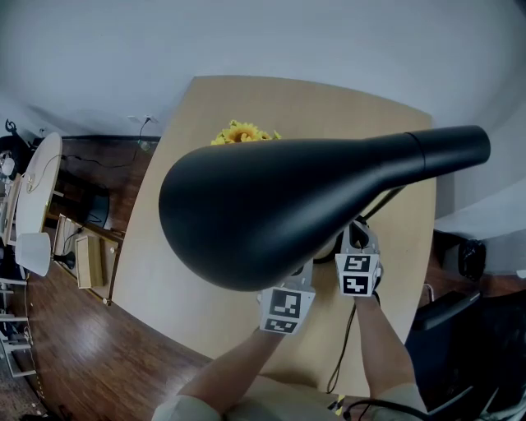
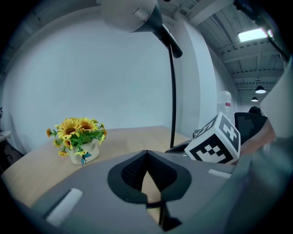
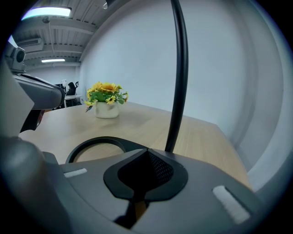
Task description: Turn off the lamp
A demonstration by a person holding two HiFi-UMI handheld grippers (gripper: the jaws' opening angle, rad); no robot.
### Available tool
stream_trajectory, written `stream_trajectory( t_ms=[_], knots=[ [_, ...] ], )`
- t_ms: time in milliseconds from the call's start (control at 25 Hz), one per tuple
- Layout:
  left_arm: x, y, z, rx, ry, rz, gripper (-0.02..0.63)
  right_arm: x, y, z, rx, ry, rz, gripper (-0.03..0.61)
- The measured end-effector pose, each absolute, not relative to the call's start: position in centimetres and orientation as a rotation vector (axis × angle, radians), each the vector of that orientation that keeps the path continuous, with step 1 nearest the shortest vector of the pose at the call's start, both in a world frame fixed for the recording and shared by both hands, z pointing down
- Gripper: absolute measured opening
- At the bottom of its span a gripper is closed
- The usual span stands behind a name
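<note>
The lamp's big black shade fills the middle of the head view and hides both grippers' jaws; only their marker cubes, left and right, show beneath it. My left gripper is shut with nothing in it and points at the thin black lamp stem. The pale underside of the shade shows no glow. My right gripper is shut and empty. It sits just behind the lamp's ring-shaped base, with the stem rising close in front. No switch is visible.
A white pot of sunflowers stands at the far side of the light wooden table. A black cable runs off the near edge. Dark wooden floor and furniture lie to the left.
</note>
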State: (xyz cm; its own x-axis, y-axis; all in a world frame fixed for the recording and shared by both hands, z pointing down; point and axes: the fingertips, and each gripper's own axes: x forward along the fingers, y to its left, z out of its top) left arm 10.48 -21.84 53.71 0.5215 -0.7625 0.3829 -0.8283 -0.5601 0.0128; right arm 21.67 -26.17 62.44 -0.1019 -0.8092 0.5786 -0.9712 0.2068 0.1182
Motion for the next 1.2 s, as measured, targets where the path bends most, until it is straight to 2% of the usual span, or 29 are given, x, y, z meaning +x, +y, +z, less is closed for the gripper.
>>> stream_trajectory(
  t_ms=[760, 1200],
  knots=[
    [6.4, -17.3, 48.5, 2.684, -1.318, 0.429, -0.005, 19.1, -18.7, 51.8, 1.851, -1.997, 0.327, -0.002],
    [2.1, -11.3, 43.9, 2.802, -1.243, 0.336, -0.006, 13.2, -9.7, 46.0, 1.993, -2.033, 0.323, -0.002]
  ],
)
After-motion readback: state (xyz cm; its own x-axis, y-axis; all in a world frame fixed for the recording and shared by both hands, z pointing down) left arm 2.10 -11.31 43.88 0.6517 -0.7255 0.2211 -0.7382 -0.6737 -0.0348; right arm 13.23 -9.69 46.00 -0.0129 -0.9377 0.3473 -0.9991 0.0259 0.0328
